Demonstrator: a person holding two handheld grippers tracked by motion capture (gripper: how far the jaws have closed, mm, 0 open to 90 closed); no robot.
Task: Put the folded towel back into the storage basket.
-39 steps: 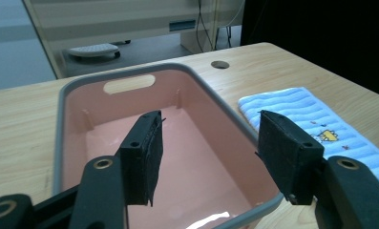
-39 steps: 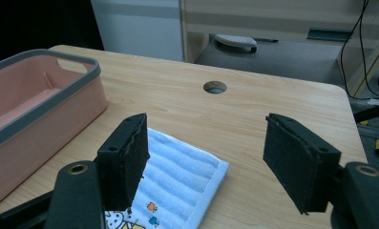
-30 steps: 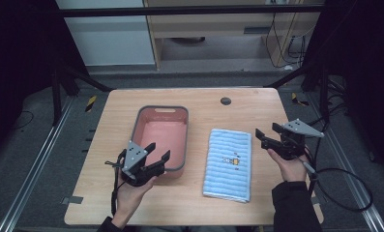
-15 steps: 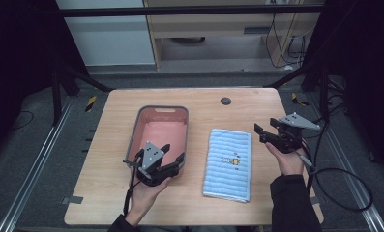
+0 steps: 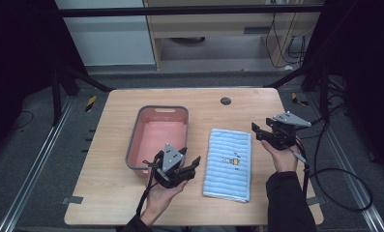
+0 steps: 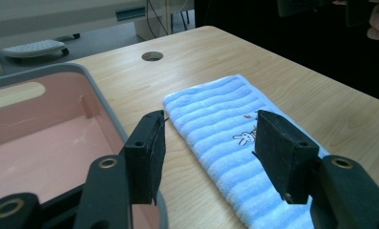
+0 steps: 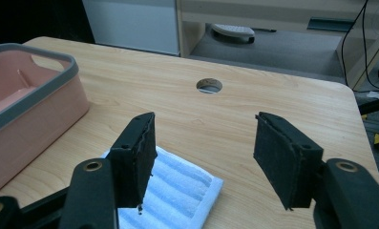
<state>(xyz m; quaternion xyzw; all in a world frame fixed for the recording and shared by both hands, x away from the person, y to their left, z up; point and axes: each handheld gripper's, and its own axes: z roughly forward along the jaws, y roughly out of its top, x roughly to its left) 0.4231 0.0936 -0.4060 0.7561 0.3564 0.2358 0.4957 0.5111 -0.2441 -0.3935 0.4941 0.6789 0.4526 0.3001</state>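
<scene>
Wooden bench [image 5: 107, 193] with round hole [image 5: 225, 101]. Pink tub [image 5: 155, 111], grey-rimmed, left of centre. Striped blue towel [image 5: 228, 164], flat beside the tub. Left gripper [image 5: 189, 163], fingers wide, at tub's near corner. Right gripper [image 5: 257, 131], fingers wide, beside towel's far corner.

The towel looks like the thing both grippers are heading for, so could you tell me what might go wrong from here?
Two risks, both judgement calls:
1. The left gripper, open, sits right beside the pink basin; swinging toward the towel it might knock the rim.
2. The towel lies flat on the table, so open jaws may pinch only the top layer or skid on the wood.
</scene>
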